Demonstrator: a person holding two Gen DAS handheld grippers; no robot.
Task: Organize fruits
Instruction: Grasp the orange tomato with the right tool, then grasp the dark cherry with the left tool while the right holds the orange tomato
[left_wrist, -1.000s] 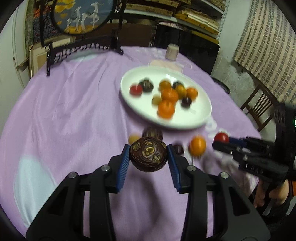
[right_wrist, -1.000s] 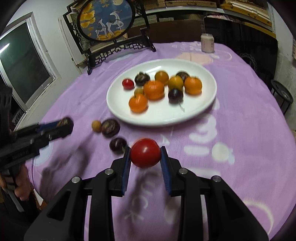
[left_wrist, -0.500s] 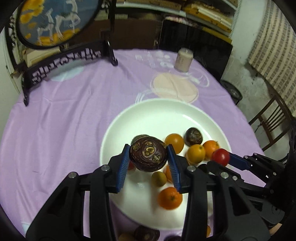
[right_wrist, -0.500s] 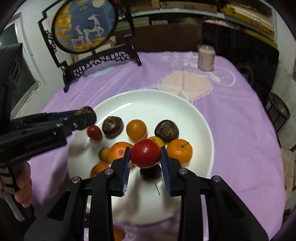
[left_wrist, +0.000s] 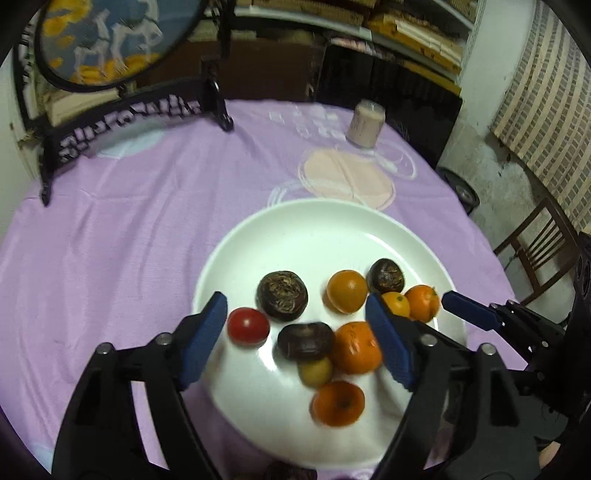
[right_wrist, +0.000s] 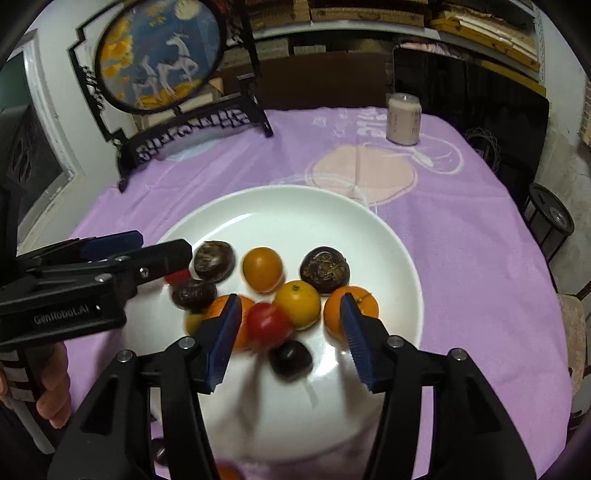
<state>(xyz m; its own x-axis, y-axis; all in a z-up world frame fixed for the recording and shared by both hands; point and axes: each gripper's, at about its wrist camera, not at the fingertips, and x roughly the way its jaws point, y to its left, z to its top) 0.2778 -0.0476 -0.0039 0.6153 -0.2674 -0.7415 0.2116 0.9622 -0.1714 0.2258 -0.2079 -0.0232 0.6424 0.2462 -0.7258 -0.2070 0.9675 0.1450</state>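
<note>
Left wrist view looks down on a round bench under a purple cloth (left_wrist: 122, 236), with a white plate (left_wrist: 314, 236) in front of the left gripper (left_wrist: 295, 332). Its jaws have just been opening and now stand spread wide, blue pads clear of everything; a dark brown fruit (left_wrist: 306, 340), slightly blurred, sits on the plate in the gap between them, touched by neither pad. Just beside it lie a red tomato (left_wrist: 247, 325), a second dark brown fruit (left_wrist: 282, 294), a large orange (left_wrist: 356, 347), a small yellowish fruit (left_wrist: 316, 372) and another orange (left_wrist: 338, 403) nearer the camera. Farther back on the plate are an orange-yellow fruit (left_wrist: 346, 291) and a third dark fruit (left_wrist: 386, 276). From the right wrist view, the right gripper (right_wrist: 291, 332) has also just been opening; its jaws stand apart over the near half of the plate, and a blurred red tomato (right_wrist: 267, 325) lies between them, free of both pads, resting against a yellow fruit (right_wrist: 298, 303) and just behind a small dark fruit (right_wrist: 291, 359). An orange (right_wrist: 351, 306) sits by the right pad. At the far edge of the bench stand a pale jar (right_wrist: 403, 118) and a round painted screen on a black stand (right_wrist: 159, 55). A hand (right_wrist: 51, 384) grips the left tool at the left edge.
</note>
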